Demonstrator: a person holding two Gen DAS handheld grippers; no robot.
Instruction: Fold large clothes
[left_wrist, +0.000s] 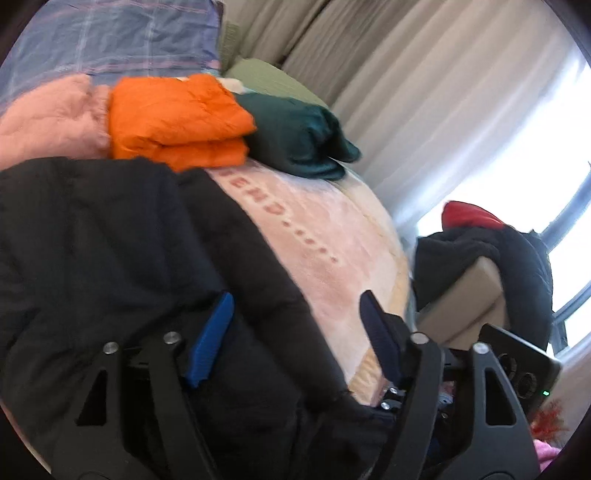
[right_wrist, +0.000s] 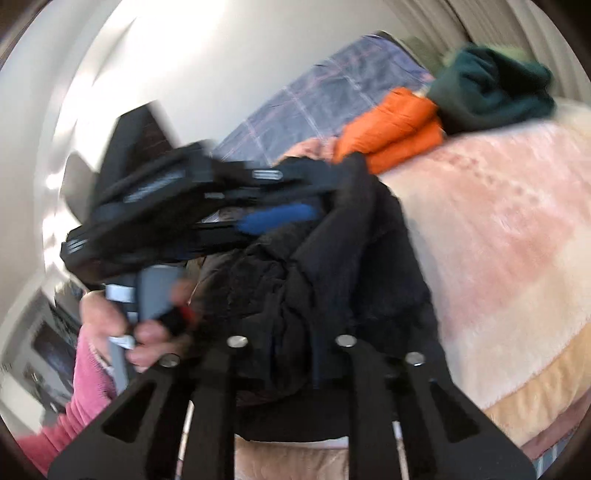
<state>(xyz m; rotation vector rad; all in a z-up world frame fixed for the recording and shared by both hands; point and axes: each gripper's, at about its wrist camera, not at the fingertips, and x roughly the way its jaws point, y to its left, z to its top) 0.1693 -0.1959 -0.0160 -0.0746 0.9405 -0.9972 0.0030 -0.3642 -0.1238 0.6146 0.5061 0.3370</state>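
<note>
A large black jacket (left_wrist: 122, 251) lies bunched on the pink blanket (left_wrist: 332, 243) of a bed. My left gripper (left_wrist: 295, 332) is open, its blue pads (left_wrist: 212, 343) spread over the jacket's edge, holding nothing. In the right wrist view the jacket (right_wrist: 332, 266) is gathered into a heap right in front of my right gripper (right_wrist: 291, 354), whose fingertips are buried in the fabric; it looks shut on the jacket. The left gripper (right_wrist: 207, 214) shows blurred at the jacket's far side.
A folded orange garment (left_wrist: 177, 122) and a folded dark green one (left_wrist: 299, 133) sit at the bed's far end by a plaid pillow (left_wrist: 110, 33). A chair (left_wrist: 476, 295) piled with dark and red clothes stands beside the bed. Curtains (left_wrist: 424, 92) hang behind.
</note>
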